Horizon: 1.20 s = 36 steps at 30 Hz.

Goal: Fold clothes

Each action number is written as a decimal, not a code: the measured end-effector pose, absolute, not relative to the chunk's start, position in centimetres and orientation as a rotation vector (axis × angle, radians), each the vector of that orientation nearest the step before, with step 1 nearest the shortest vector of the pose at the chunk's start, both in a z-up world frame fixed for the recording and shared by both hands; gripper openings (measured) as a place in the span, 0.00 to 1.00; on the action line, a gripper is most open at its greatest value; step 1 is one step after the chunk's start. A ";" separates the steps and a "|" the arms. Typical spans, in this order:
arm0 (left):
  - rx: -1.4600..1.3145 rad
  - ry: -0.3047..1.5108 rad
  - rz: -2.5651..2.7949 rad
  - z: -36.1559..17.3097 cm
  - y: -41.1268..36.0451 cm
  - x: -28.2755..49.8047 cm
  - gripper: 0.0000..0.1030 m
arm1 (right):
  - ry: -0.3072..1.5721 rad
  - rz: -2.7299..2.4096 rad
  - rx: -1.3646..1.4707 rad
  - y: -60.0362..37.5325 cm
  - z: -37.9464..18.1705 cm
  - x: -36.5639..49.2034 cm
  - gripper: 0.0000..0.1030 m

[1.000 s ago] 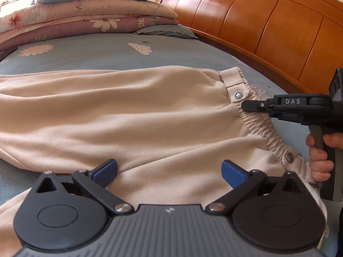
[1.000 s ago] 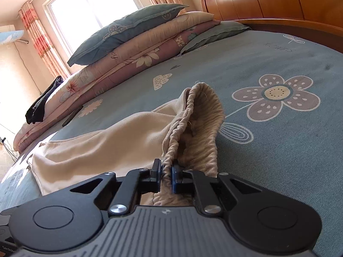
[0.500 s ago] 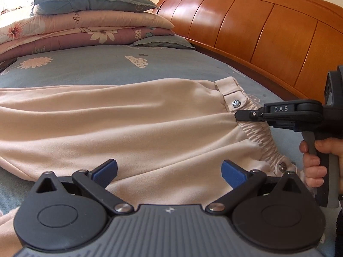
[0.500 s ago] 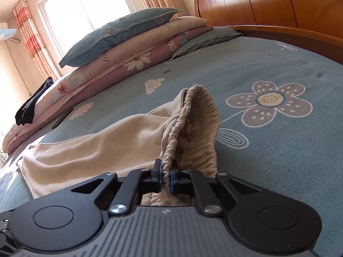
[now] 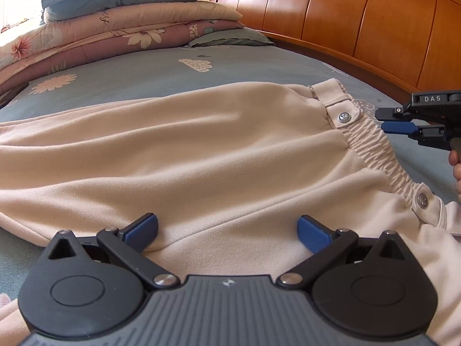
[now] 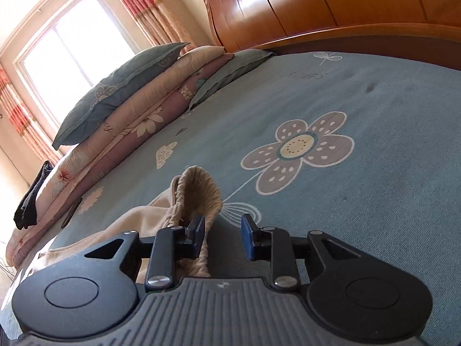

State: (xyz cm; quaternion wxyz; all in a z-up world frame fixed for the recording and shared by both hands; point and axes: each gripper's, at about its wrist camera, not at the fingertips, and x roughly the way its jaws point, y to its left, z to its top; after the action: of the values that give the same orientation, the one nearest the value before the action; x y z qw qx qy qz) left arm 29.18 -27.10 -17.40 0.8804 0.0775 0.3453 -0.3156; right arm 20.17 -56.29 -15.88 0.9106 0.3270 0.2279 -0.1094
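On the blue flowered bedsheet (image 6: 360,92), beige trousers (image 5: 187,150) lie spread flat beside the wooden headboard (image 5: 360,14). Both grippers stand spread and empty: the left gripper (image 5: 227,226) over the trousers' near edge, the right gripper (image 6: 223,235) just off the elastic waistband (image 5: 371,147) (touching one finger). No finished fold shows; any folding seems still ahead.

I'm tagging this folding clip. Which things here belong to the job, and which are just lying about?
Belongs to the job:
beige trousers
elastic waistband
left gripper, open
right gripper, open

Just lying about:
stacked quilts
grey-blue pillow
dark garment
headboard
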 end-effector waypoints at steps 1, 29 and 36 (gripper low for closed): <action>0.159 0.720 -0.660 -17.4 -27.0 29.2 0.99 | 0.480 -0.211 0.701 -56.5 -16.4 20.4 0.31; 0.032 0.815 -0.804 -14.2 -28.2 27.8 0.99 | 0.384 -0.246 0.797 -59.0 -13.6 16.6 0.47; -0.055 0.802 -1.038 -12.3 -33.5 28.4 0.99 | 0.352 -0.279 0.784 -59.2 -12.6 15.8 0.73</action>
State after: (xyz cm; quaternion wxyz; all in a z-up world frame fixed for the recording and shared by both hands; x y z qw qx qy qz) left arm 28.39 -33.53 -12.31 0.7920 -0.0256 0.3730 -0.4827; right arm 15.76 -59.23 -12.62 0.8996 0.3788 0.1703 -0.1348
